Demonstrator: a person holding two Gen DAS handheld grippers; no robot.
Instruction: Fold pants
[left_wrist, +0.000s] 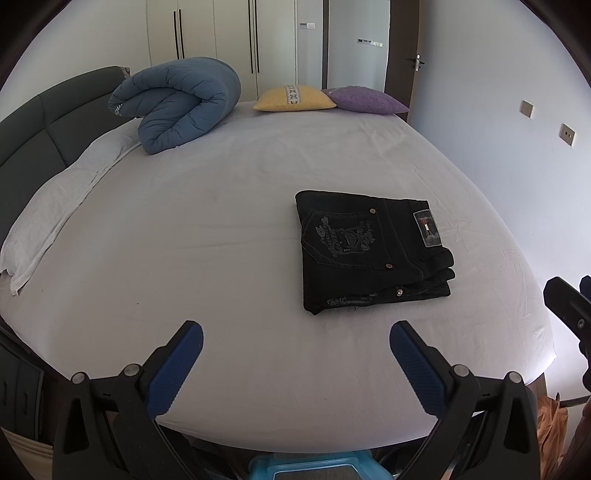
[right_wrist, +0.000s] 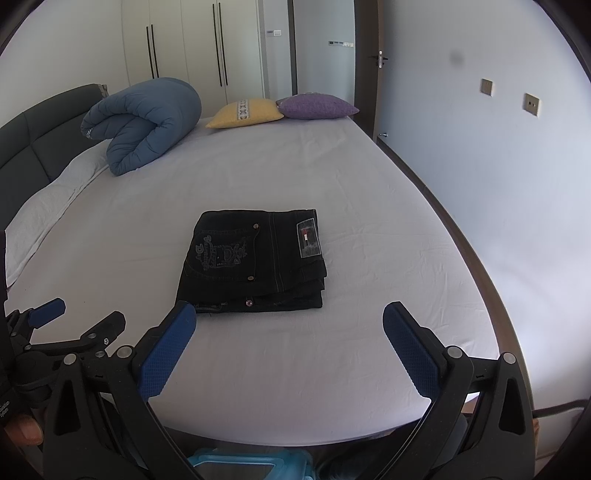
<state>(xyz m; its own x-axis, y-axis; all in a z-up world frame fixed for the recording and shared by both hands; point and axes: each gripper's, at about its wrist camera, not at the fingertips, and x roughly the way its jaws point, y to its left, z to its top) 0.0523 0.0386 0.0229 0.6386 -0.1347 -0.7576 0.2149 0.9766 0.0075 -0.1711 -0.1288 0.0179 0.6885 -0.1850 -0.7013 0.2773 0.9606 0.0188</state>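
Observation:
Black jeans (left_wrist: 373, 254) (right_wrist: 255, 262) lie folded into a compact rectangle on the white bed sheet (left_wrist: 221, 229) (right_wrist: 369, 229), embroidered back pocket and waist label facing up. My left gripper (left_wrist: 295, 341) hovers open over the bed's near edge, short and left of the jeans, with nothing between its blue pads. My right gripper (right_wrist: 290, 319) is also open and empty, just in front of the jeans' near edge. The left gripper (right_wrist: 79, 321) shows at the lower left of the right wrist view. Part of the right gripper (left_wrist: 569, 310) shows at the right edge of the left wrist view.
A rolled blue duvet (left_wrist: 177, 103) (right_wrist: 144, 123) lies at the far left by the dark headboard (left_wrist: 40, 125). A yellow cushion (left_wrist: 293, 98) and a purple cushion (left_wrist: 365, 99) sit at the far edge. A white pillow (left_wrist: 55, 206) lies left. A blue stool (left_wrist: 314, 469) stands below the bed's near edge.

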